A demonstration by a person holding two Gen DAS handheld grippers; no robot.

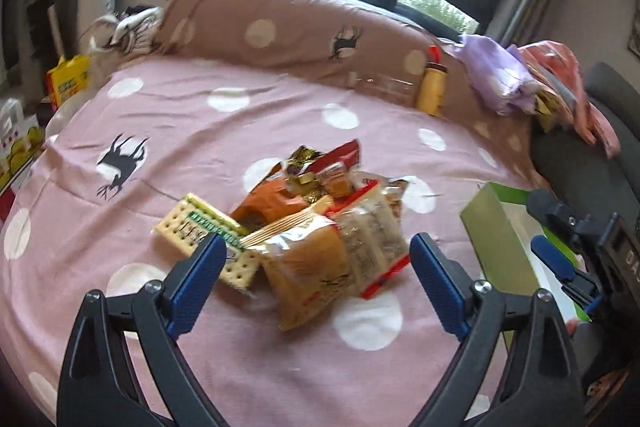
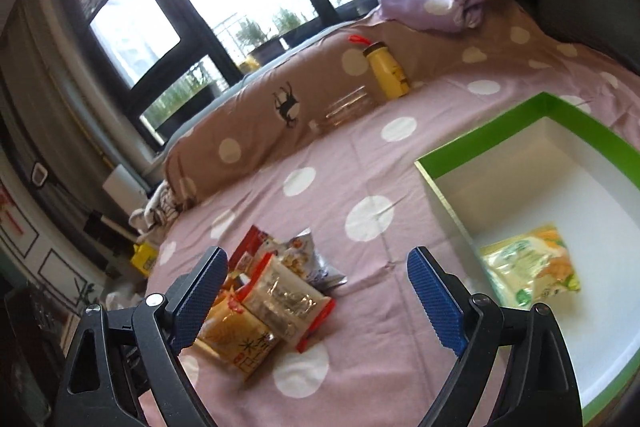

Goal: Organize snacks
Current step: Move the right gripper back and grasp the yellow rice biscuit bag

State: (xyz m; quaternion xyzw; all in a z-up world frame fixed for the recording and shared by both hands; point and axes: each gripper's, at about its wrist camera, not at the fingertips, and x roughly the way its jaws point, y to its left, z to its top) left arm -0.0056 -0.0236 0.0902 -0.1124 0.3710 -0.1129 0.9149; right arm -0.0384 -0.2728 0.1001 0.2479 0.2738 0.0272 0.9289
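A pile of snack packets lies on a pink polka-dot bedsheet, with a green-striped cracker pack at its left and a tan packet at its front. My left gripper is open, just above the front of the pile. A green box with a white inside stands to the right and holds one yellow-green snack bag. My right gripper is open and empty between the pile and the box. It also shows at the right of the left wrist view.
A brown dotted pillow runs along the back, with a yellow bottle and a clear bottle against it. Crumpled purple and pink clothes lie at the back right. Boxes stand beside the bed at left.
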